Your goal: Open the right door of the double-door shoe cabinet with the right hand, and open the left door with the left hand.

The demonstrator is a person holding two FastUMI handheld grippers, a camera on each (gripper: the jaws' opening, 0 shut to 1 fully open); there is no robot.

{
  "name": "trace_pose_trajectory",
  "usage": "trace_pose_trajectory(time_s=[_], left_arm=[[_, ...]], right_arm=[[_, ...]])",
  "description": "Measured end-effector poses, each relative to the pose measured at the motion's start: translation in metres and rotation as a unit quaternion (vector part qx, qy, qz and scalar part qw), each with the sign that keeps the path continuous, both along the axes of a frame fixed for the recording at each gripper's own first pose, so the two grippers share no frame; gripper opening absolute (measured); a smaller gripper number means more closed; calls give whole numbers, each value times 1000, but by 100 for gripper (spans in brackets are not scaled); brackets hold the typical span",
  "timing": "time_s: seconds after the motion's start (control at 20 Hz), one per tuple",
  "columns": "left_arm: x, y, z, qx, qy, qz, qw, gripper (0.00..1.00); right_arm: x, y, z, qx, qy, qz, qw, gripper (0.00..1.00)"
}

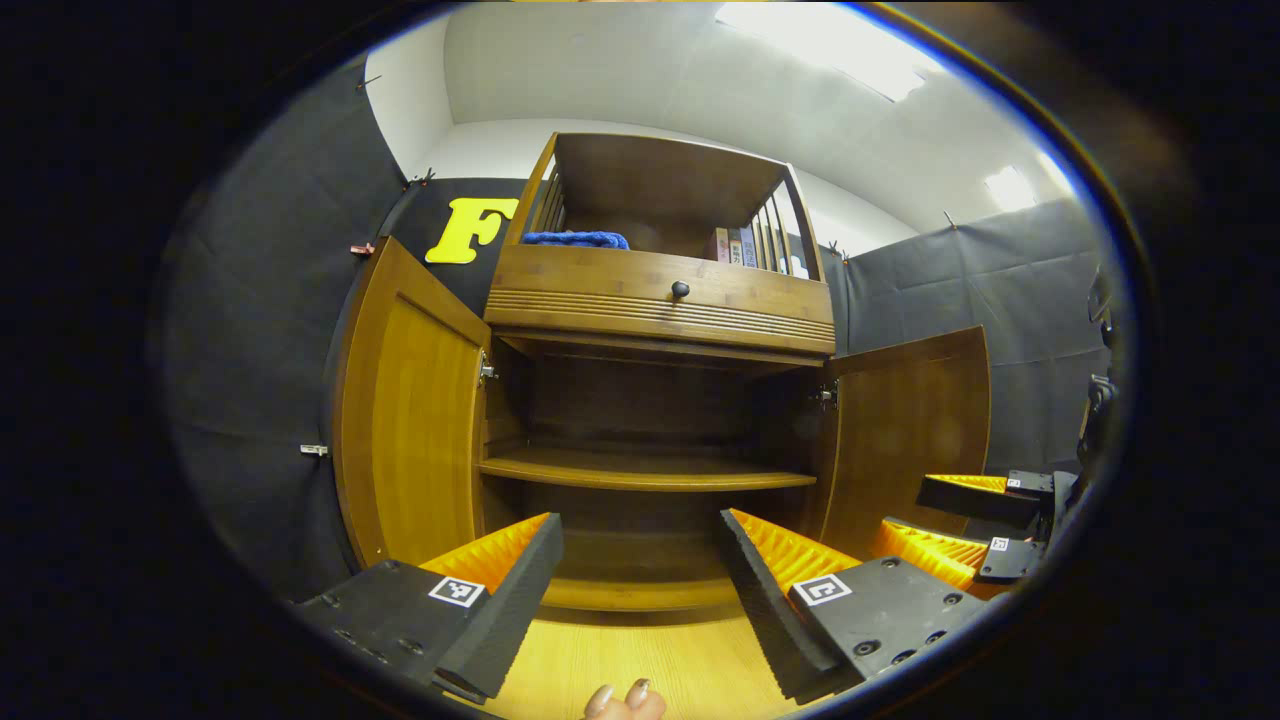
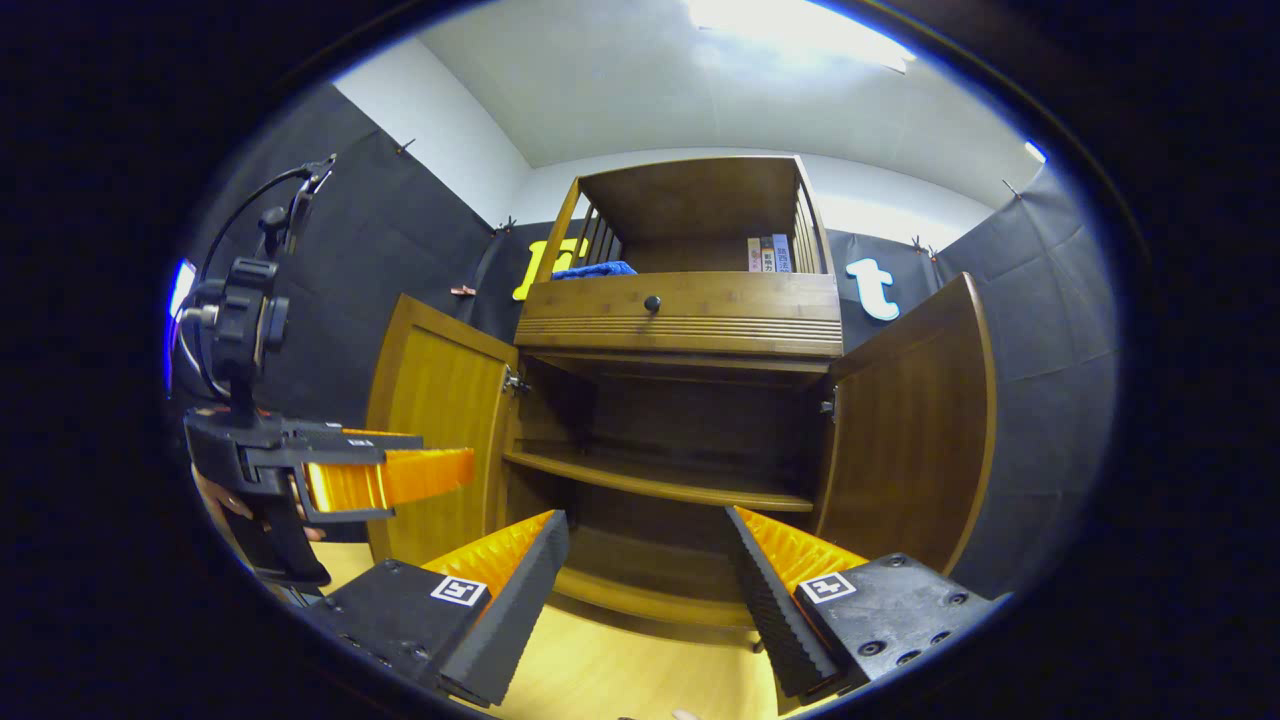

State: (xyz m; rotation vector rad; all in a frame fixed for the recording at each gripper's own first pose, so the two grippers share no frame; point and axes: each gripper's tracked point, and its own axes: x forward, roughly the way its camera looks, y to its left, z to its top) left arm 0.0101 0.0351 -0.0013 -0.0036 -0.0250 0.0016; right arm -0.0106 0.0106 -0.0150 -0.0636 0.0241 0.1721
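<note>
Nearest, the left gripper [image 1: 640,580] and right gripper [image 2: 645,585] hover with jaws spread and holding nothing over the wooden floor [image 1: 640,660], facing the shoe cabinet [image 1: 660,300], whose left door [image 1: 410,420] and right door [image 1: 915,420] stand swung wide, leaving its inner shelf [image 1: 645,472] open ahead, book spines above too small to read.

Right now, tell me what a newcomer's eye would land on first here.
The wooden shoe cabinet stands dead ahead with its left door and right door both swung wide, baring a dark interior and one shelf. Above, a blue cloth lies at the left of the top compartment. In front, the left claw and right claw gape open, holding nothing.
</note>
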Motion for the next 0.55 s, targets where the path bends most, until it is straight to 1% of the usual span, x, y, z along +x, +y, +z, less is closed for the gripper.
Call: trace_pose_trajectory(time_s=[0.05,0.15,0.2,0.25,0.3,0.55], left_arm=[[-2,0,3,2,-4,2,1000,96],[-4,-1,3,7,-5,1,1000,96],[-4,-2,1,8,-3,0,1000,95],[-6,-3,2,8,-2,-3,1000,95],[-5,-5,1,8,-2,-5,1000,95],[-4,-9,5,8,-9,-3,1000,95]], right_arm=[[0,1,4,2,-6,-1,1000,95],[1,2,9,3,-15,-2,1000,99],[0,3,10,6,-17,-3,1000,97],[-1,3,10,8,-17,-3,1000,97],[-1,2,10,11,-18,-4,1000,99],[-5,-5,18,10,-28,-13,999,97]])
